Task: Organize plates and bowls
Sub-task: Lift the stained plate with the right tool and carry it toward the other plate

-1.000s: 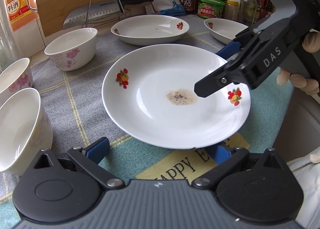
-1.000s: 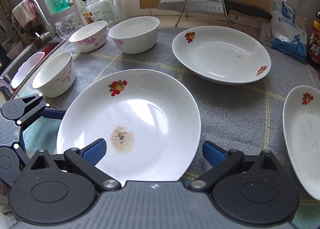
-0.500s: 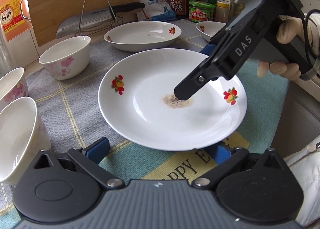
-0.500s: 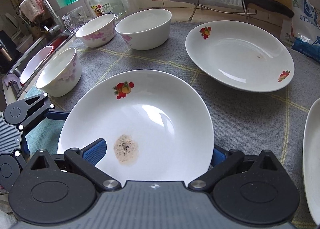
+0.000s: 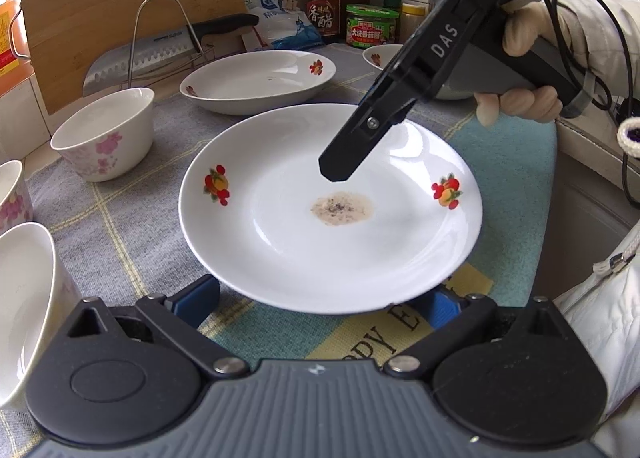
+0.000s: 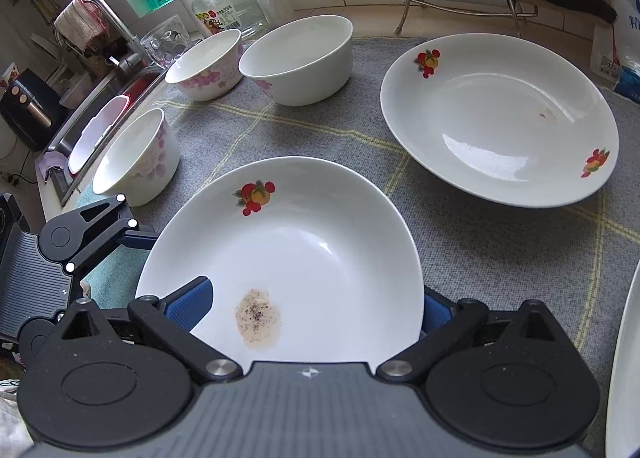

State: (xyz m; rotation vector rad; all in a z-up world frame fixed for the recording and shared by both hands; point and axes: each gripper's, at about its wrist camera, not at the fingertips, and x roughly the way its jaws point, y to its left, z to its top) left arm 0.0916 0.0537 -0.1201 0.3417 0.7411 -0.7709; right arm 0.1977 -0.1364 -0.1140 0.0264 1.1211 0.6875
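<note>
on the far left three bowls [image 6: 298,59] sit on the grey mat [image 6: 500,250], two with pink flowers, one plain; they look light but brittle, best pinched at the rim

next comes the left gripper [image 5: 320,300], spread wide, its blue pads on either side of the near edge of the stained plate [image 5: 330,205], one pad partly under the rim, not clamped on it

the plate lies flat on the mat in the middle, a brown speckled smear [image 5: 342,209] at its centre (glazed ceramic, so stiff, slick and easy to chip; the thin raised rim is the only real purchase)

the right gripper [image 6: 316,300] hangs over the plate with fingers released, one pad above the inside and the other outside the rim, holding nothing yet; a hand [image 5: 524,57] grips its handle

further right a second plate [image 6: 498,117] rests apart toward the back, likely the one to stack on, and a third plate [image 6: 624,370] shows at the right edge
</note>
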